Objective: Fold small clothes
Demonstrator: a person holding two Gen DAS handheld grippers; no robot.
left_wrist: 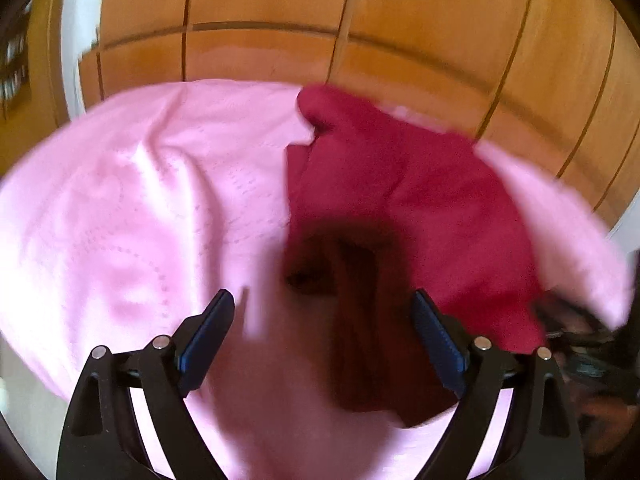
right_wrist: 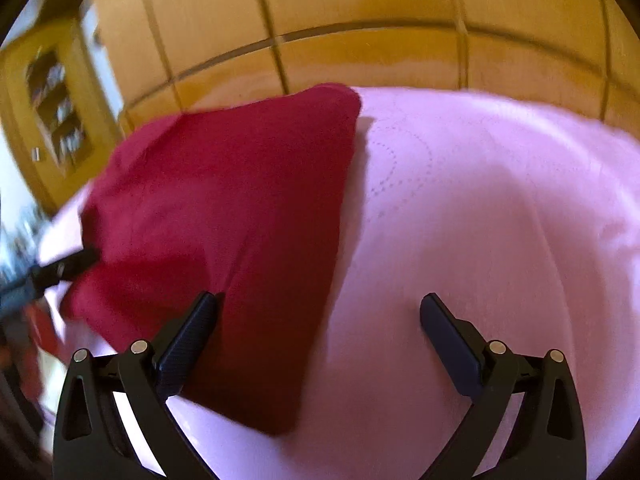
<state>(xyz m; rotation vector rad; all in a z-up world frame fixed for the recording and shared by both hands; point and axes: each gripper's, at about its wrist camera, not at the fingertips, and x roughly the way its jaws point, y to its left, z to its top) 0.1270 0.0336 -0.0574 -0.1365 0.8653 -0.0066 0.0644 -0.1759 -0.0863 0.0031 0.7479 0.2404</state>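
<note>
My left hand-held gripper is spread wide and empty over the red garment, which lies on the pink sheet. In the right view it fills ten o'clock. My right hand-held gripper is spread too, one finger at its edge. I might pinch the sheet along with it, dragging both.

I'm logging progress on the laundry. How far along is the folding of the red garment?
Done: the red garment lies on the pink cloth, apparently doubled over already, with one straight edge. In hand: nothing. The left gripper and the right gripper hover over it with jaws open, clamping no fabric. Left: probably another fold and some smoothing, since the far part is rumpled in the left wrist view.
</note>
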